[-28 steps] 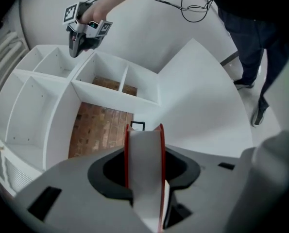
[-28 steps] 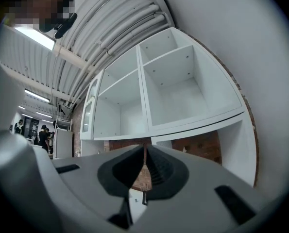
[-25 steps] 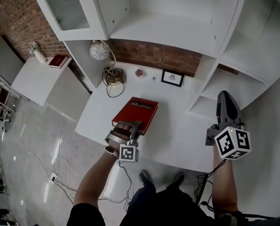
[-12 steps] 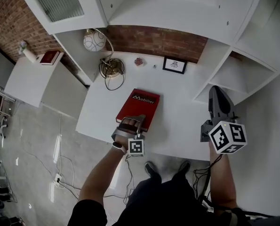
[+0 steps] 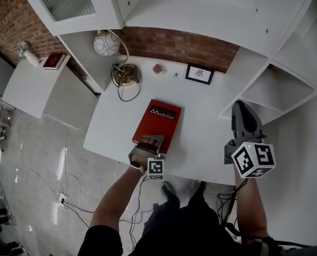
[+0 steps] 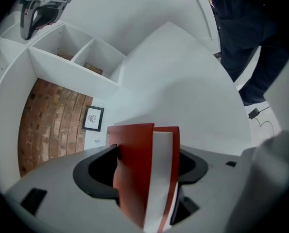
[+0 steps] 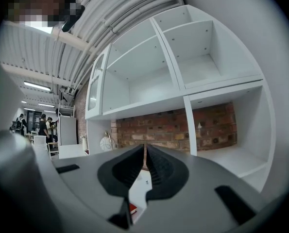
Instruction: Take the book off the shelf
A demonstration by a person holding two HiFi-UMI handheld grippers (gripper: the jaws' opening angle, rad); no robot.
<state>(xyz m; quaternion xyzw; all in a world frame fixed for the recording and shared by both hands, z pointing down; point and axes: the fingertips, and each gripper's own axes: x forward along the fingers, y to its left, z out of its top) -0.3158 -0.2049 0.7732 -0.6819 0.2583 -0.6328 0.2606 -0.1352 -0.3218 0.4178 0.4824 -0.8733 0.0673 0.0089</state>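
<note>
The red book [image 5: 159, 122] lies flat on the white desk [image 5: 203, 143], its title cover up. My left gripper [image 5: 150, 141] is at the book's near edge. In the left gripper view the book [image 6: 134, 169] still stands between the jaws, which are opening, with a gap showing beside the right cover. My right gripper [image 5: 242, 113] hovers shut and empty over the desk's right end, near the shelf unit [image 5: 278, 87]. Its jaws [image 7: 145, 152] meet with nothing between them and face the empty shelves [image 7: 183, 67].
A globe lamp [image 5: 106, 42] with a coiled cable, a small pink object [image 5: 157, 68] and a framed picture [image 5: 199, 73] stand at the desk's back by the brick wall. A low white cabinet [image 5: 33, 89] with another red book [image 5: 54, 61] is to the left.
The left gripper's jaws have spread wider around the book's near edge, and the book rests on the desk. The right gripper has stayed shut and barely moved.
</note>
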